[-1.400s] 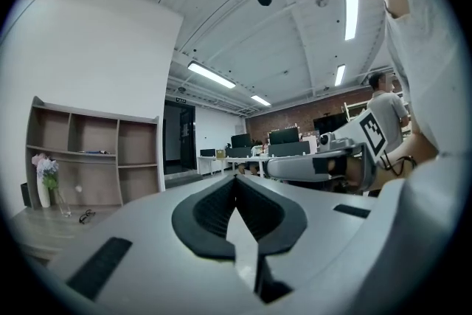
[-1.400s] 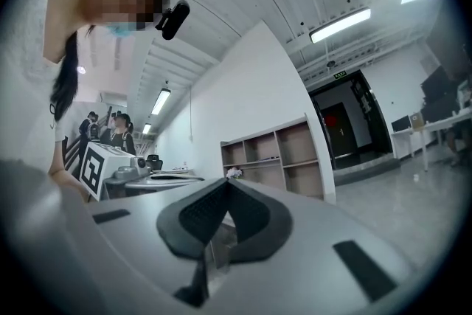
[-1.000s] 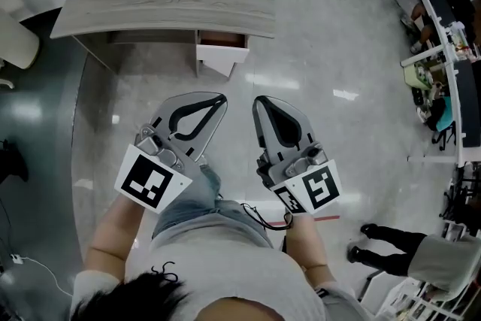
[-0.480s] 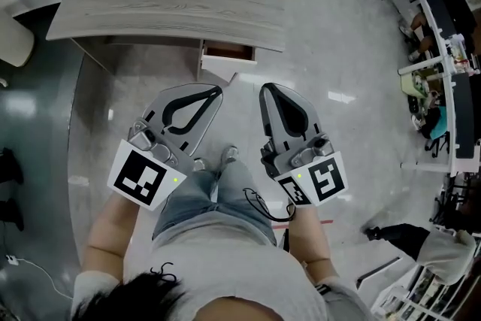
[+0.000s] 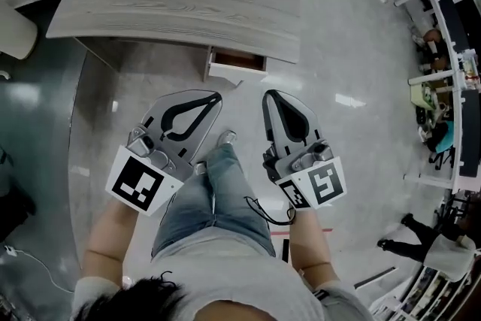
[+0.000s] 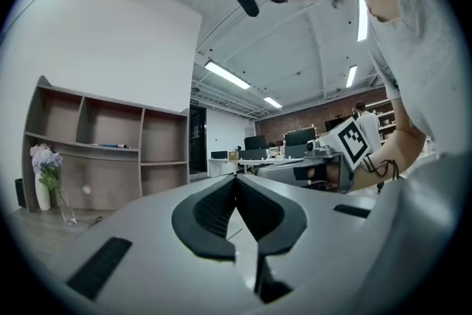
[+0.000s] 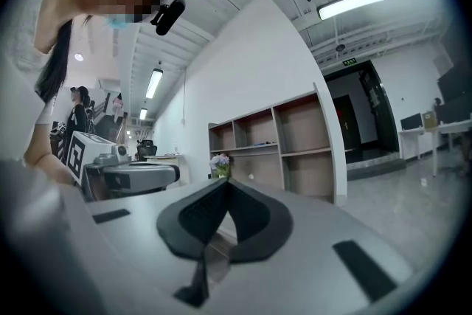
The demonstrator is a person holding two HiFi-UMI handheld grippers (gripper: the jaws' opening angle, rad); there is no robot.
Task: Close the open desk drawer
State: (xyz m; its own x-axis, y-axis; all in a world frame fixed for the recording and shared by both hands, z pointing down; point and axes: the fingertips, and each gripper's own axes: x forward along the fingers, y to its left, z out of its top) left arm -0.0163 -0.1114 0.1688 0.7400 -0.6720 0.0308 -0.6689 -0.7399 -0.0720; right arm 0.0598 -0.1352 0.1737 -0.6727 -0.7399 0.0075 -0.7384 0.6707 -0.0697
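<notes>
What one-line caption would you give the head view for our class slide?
Person holding left gripper and right gripper, both shut and empty, faces a grey desk with its drawer open.

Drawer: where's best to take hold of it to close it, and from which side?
Drawer: take its white front panel, coming from the front, straight toward the desk. It juts out from under the desk with that panel facing the right gripper. No handle shows, so a flat push with that shut gripper likely beats a pinch.
</notes>
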